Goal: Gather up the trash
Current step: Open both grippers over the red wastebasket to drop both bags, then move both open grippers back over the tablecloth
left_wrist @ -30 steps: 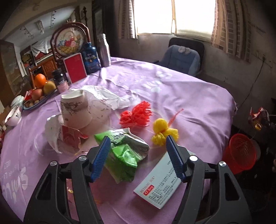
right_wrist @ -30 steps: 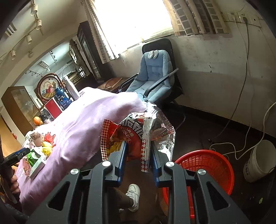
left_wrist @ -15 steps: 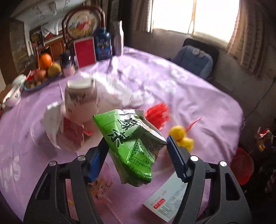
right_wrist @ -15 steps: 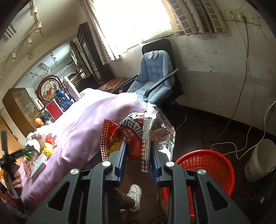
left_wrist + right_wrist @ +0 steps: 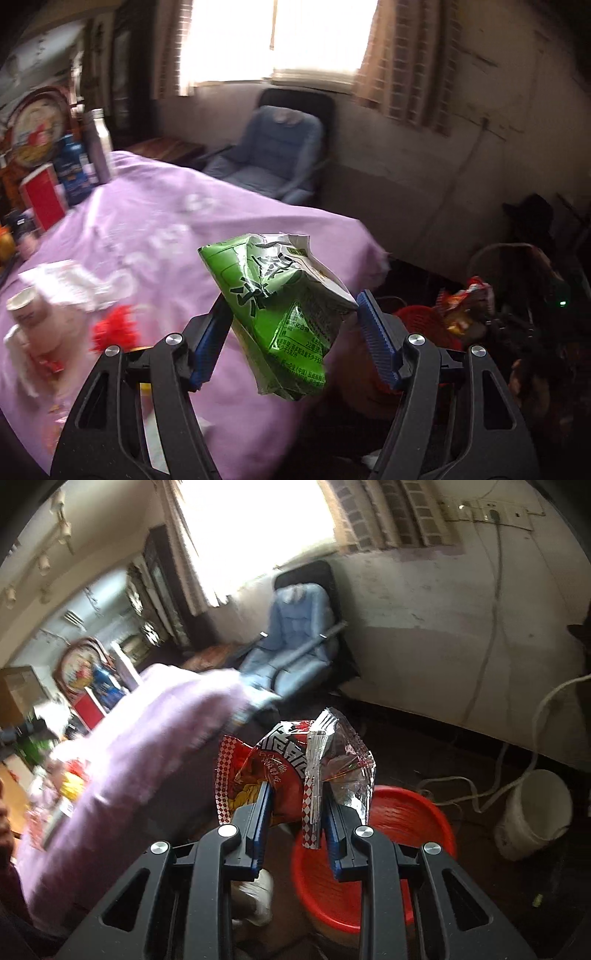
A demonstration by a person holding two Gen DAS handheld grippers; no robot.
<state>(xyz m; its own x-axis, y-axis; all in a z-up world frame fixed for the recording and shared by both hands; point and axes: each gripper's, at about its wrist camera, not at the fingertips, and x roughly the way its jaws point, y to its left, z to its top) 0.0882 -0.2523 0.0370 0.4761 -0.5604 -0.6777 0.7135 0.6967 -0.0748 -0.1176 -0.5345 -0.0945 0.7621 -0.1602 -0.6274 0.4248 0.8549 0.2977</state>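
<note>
A crumpled green drink carton (image 5: pixel 280 306) hangs in the air over the edge of the purple-clothed table (image 5: pixel 147 229), with my left gripper (image 5: pixel 291 306) shut on it. My right gripper (image 5: pixel 295 790) holds a red and silver snack bag (image 5: pixel 280 771) upright, just above and left of the red basket (image 5: pixel 406 819) on the floor. Its jaws are opening, and the bag still sits between the pads. From the left wrist view the basket (image 5: pixel 417 317) and the snack bag (image 5: pixel 465 306) show low at the right, past the table edge.
On the table stand a paper cup (image 5: pixel 29 310), white wrappers (image 5: pixel 70 284), a red pompom (image 5: pixel 114 325), and bottles and a red box (image 5: pixel 42 199) at the far left. A blue chair (image 5: pixel 273 155) stands by the window. A white bucket (image 5: pixel 532 812) and cables lie on the floor; a shoe (image 5: pixel 258 890) is below.
My left gripper took the green carton off the table, lifted it and swung right toward the table edge. The right gripper moved down closer over the red basket with the bag.
</note>
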